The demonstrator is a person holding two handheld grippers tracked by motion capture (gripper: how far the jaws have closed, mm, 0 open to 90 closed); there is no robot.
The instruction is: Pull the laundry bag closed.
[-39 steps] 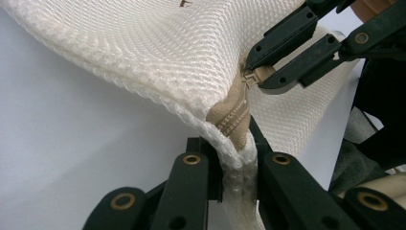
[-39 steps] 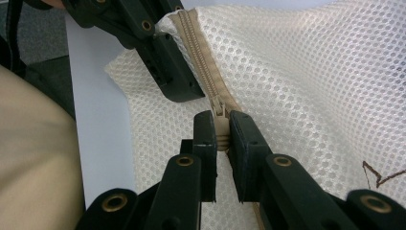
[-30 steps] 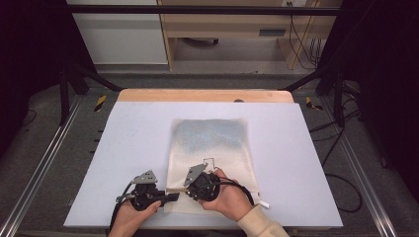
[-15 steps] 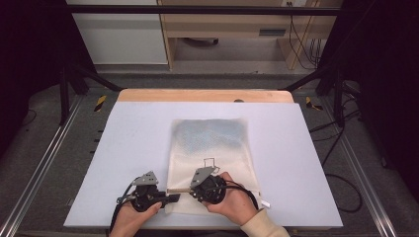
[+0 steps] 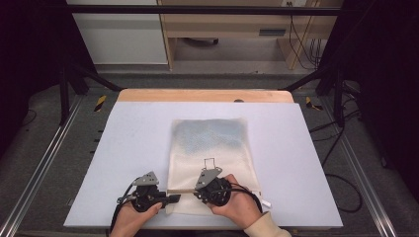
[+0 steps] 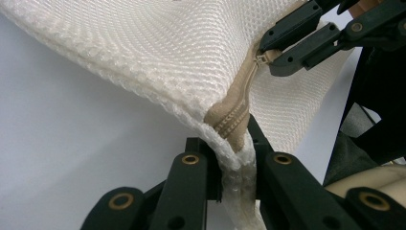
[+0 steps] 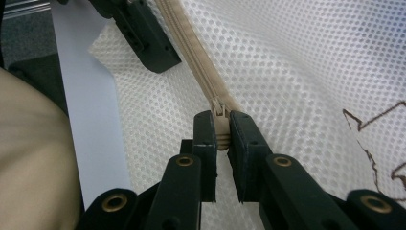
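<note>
- White mesh laundry bag (image 5: 210,158) with a beige zipper: lies flat on the pale blue-grey tabletop (image 5: 128,143), lengthwise from the near edge toward the middle; a bluish patch shows through its far half and a small dark line drawing marks its middle.
- Beige zipper (image 7: 194,52): runs across the near end of the bag; its teeth appear closed between the two tongs in the right gripper view.
- Left tongs (image 5: 173,198): held in the person's left hand (image 5: 131,217) at the bag's near left corner. In the left gripper view the black jaws are clenched on the bag's corner (image 6: 232,143), where the zipper tape ends, and the mesh is lifted and drawn taut away from them.
- Right tongs (image 5: 200,192): held in the person's right hand (image 5: 237,205), just beside the left tongs. In the right gripper view the jaws are clenched on the small beige zipper pull (image 7: 221,122), which sits on the zipper line.
- Right tongs seen from the left gripper view (image 6: 287,45): they meet the zipper farther along the seam.
- Cream sleeve (image 5: 264,228): covers the right forearm at the bottom edge.
</note>
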